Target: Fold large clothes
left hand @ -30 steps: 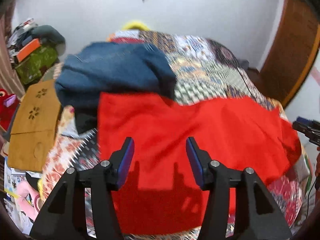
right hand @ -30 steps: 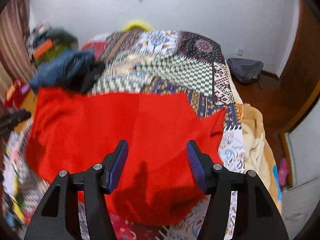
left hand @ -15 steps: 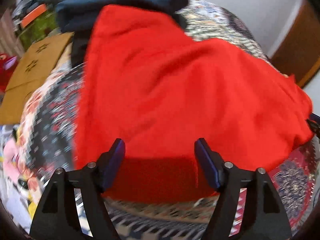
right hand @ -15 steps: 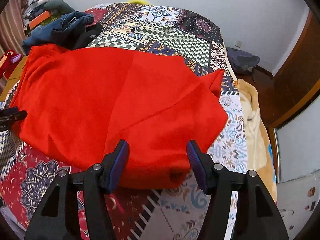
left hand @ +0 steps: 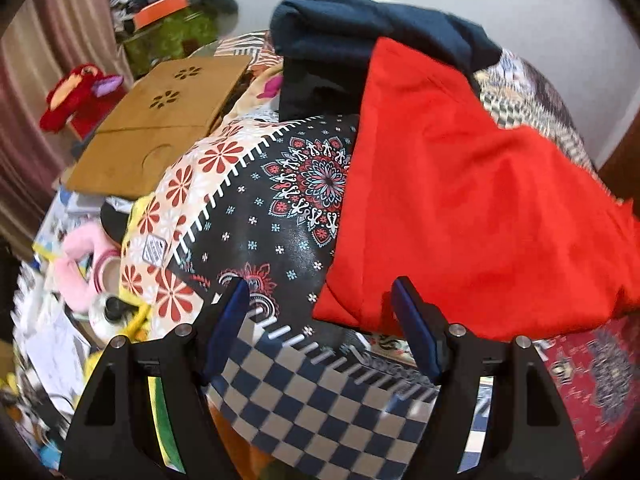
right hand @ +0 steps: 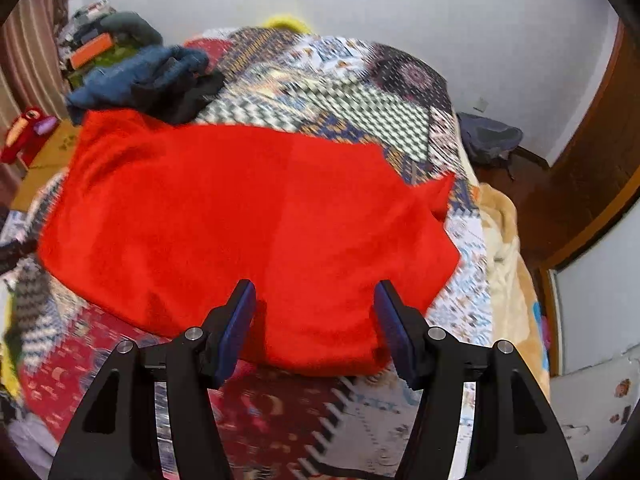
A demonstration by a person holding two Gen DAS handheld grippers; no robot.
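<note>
My left claw [left hand: 320, 320] is open with nothing between its blue pads; its jaws have just been widening. It points down at the patterned bedspread [left hand: 280, 208], at the near-left corner of the red garment [left hand: 460, 200]. The right pad sits just at the garment's near hem; whether it touches the cloth cannot be determined.

My right claw [right hand: 314, 316] is also open and grips nothing. It hangs over the near edge of the red garment [right hand: 240, 220], with red cloth showing between the pads but no pad pressing on it.

Reference landmark: the red garment. It lies spread flat on the bed, covering the middle of the bedspread [right hand: 360, 80]. One corner of the garment sticks up at its far right edge.

Positions relative to the garment:
- Far-left corner: a pile of dark blue clothing [left hand: 360, 24], touching and partly overlapping the red cloth.
- Left, off the bed: a wooden lap desk [left hand: 160, 120] with flower cut-outs.
- Beyond the lap desk: a red plush toy [left hand: 76, 92].
- Right, at the bed's edge: a cream blanket [right hand: 504, 248].
- Far right, on the floor by the wall: a grey bag [right hand: 488, 136].
</note>
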